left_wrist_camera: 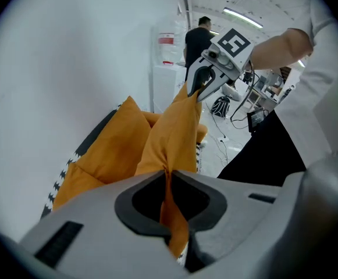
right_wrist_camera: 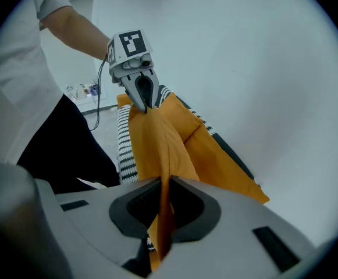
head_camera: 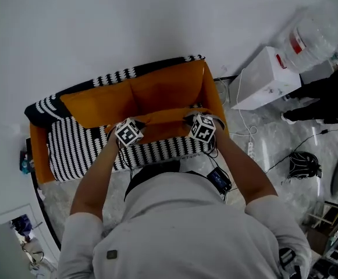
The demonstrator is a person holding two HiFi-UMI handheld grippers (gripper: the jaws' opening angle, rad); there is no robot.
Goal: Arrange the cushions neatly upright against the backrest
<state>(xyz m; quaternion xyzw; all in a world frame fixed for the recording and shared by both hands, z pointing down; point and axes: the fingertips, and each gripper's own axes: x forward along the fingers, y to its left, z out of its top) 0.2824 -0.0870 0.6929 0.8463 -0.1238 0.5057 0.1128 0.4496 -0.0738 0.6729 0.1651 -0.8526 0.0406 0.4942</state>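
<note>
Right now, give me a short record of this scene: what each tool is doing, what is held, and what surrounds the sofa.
left tool: shut on an edge of the orange cushion
right tool: shut on the same cushion's edge, further along
orange cushion: stretched between both tools, in front of the backrest
sofa: orange, against a white wall
striped cover: black and white, draped over the seat and along the backrest top
water dispenser: white, on the floor at the head view's right of the sofa
</note>
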